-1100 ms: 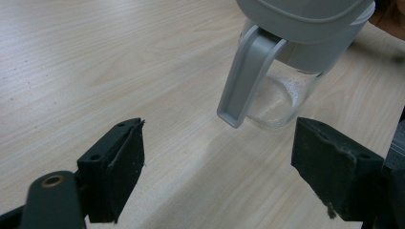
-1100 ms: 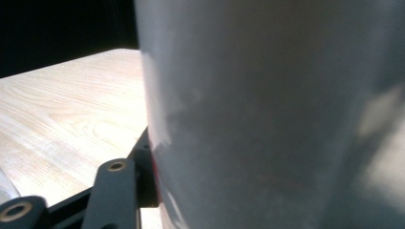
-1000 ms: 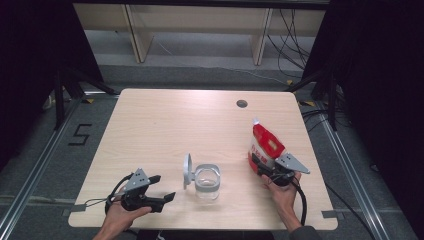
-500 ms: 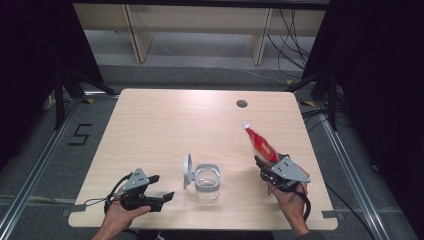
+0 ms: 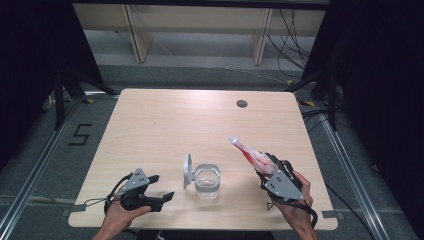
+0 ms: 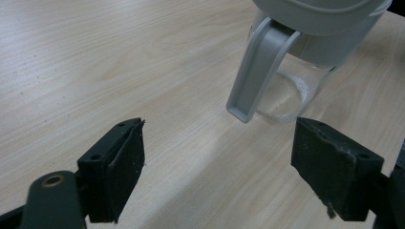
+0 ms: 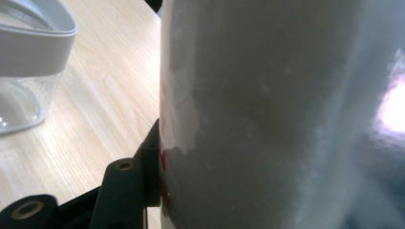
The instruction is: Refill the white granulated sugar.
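A: What carries it all?

B: A pale wooden table [image 5: 165, 130], with a small dark hole [image 5: 242, 104] near its far right corner. The far half is bare wood.

A: And the biggest thing on it?

B: A clear jar [image 5: 207, 182] with a grey rim, standing upright close to the near edge, about midway along it. Its round grey lid [image 5: 187, 170] stands on edge just left of it, hinged open. In the left gripper view the jar [image 6: 305, 52] looks empty, and a grey clasp [image 6: 258, 67] hangs down its side.

A: The pouch?

B: A red and white pouch [image 5: 254, 156] is off the table, held slanted over the near right part, its narrow end pointing up and toward the far left. It is right of the jar and apart from it. In the right gripper view the pouch [image 7: 286, 114] is a pale blur, with the jar [image 7: 28, 62] off to the left.

A: So the right gripper has it?

B: Yes. The right gripper [image 5: 267, 172] is clamped on the pouch's lower end, jaws about half apart around it.

A: The left one?

B: The left gripper [image 5: 162, 192] sits low by the near left corner, jaws wide apart and holding nothing, pointed at the jar.
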{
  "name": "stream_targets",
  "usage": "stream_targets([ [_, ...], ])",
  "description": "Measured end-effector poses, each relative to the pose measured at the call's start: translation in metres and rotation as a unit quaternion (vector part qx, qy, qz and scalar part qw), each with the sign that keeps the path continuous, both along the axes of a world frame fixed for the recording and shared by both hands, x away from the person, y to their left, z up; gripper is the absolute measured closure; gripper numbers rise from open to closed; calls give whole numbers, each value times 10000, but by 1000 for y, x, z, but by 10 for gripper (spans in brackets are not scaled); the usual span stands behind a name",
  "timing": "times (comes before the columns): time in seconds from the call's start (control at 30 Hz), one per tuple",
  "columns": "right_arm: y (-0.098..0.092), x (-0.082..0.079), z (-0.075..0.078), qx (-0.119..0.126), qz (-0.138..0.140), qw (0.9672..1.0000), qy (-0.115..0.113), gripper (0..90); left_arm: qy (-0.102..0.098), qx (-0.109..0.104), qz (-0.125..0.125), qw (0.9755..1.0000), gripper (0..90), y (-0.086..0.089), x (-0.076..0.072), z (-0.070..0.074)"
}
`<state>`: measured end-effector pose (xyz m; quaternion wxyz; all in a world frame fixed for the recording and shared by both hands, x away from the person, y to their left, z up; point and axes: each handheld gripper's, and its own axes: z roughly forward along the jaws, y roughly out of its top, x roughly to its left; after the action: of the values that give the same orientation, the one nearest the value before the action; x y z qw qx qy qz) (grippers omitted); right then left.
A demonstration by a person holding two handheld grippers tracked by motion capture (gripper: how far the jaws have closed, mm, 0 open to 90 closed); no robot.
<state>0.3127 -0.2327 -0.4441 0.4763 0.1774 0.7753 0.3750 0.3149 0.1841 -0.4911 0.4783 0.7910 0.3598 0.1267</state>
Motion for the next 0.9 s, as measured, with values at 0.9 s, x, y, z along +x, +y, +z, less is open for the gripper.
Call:
stream_targets([
  [0.9,38,-34,-1,-3820,391,9129,-1384,488,-34,115,1,9999,183,1,2,-1],
])
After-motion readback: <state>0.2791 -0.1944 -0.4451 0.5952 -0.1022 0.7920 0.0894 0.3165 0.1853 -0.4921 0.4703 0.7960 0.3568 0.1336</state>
